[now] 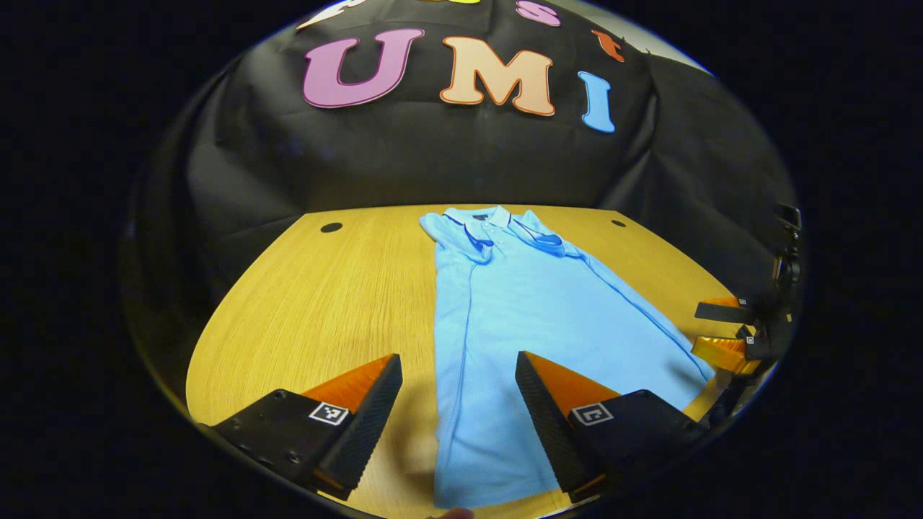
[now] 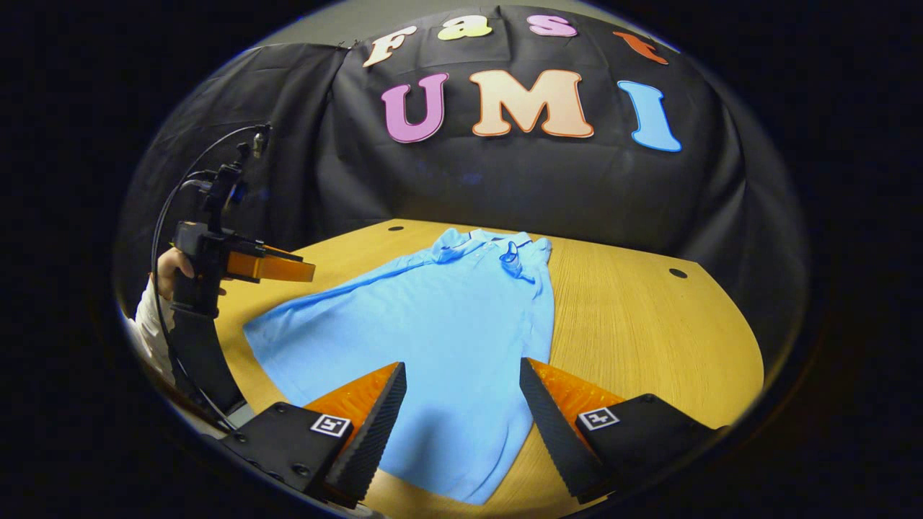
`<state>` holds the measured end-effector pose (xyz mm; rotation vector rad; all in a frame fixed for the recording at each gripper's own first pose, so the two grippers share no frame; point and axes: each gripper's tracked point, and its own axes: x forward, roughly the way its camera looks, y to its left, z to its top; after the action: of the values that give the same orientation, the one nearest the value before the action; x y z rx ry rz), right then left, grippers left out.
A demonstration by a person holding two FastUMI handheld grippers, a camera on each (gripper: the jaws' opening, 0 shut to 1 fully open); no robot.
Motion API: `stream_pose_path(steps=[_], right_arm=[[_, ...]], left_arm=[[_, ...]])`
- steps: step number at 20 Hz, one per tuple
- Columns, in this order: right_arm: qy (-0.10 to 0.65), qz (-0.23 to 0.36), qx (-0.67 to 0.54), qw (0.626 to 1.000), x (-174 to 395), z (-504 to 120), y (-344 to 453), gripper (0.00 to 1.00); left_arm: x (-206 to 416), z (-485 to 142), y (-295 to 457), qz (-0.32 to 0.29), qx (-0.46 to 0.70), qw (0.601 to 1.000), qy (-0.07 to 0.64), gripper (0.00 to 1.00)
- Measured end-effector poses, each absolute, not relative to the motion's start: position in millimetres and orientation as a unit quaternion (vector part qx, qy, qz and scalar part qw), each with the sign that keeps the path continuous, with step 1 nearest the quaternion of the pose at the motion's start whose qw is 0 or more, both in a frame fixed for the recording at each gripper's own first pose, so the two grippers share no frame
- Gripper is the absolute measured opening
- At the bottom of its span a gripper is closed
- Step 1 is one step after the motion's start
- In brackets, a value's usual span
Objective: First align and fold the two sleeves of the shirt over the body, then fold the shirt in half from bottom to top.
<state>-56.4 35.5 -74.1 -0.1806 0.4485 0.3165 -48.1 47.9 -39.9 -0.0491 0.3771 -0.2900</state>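
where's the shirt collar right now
The polo shirt's collar lies at the wooden table's far edge, nearest the black cloth wall, away from both grippers.

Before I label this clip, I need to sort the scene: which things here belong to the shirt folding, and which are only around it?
Belongs to the job:
blue shirt, sleeves already folded in
left gripper, open above the hem
right gripper, open above the hem

Only around it:
wooden table
black cloth wall
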Motion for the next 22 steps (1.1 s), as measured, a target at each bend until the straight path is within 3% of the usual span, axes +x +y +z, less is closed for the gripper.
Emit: stream_pose_path(steps=[1,2,10,22], right_arm=[[0.227,0.156,-0.093,0.957,-63.6,-79.7,35.0,0.95],[0.233,0.156,-0.089,0.956,-70.3,-83.8,34.4,0.99],[0.265,0.145,-0.084,0.95,-91.6,-111.1,24.1,0.98],[0.264,0.136,-0.07,0.952,-103.0,-116.7,21.5,0.99]], left_arm=[[-61.1,-46.6,46.3,-0.144,-0.028,0.971,0.188,0.96],[-73.4,-54.7,44.9,-0.144,-0.031,0.97,0.193,0.96],[-115.3,-86.1,42.0,-0.123,-0.017,0.97,0.207,0.96],[-118.4,-107.0,33.1,-0.119,-0.005,0.969,0.216,0.98]])
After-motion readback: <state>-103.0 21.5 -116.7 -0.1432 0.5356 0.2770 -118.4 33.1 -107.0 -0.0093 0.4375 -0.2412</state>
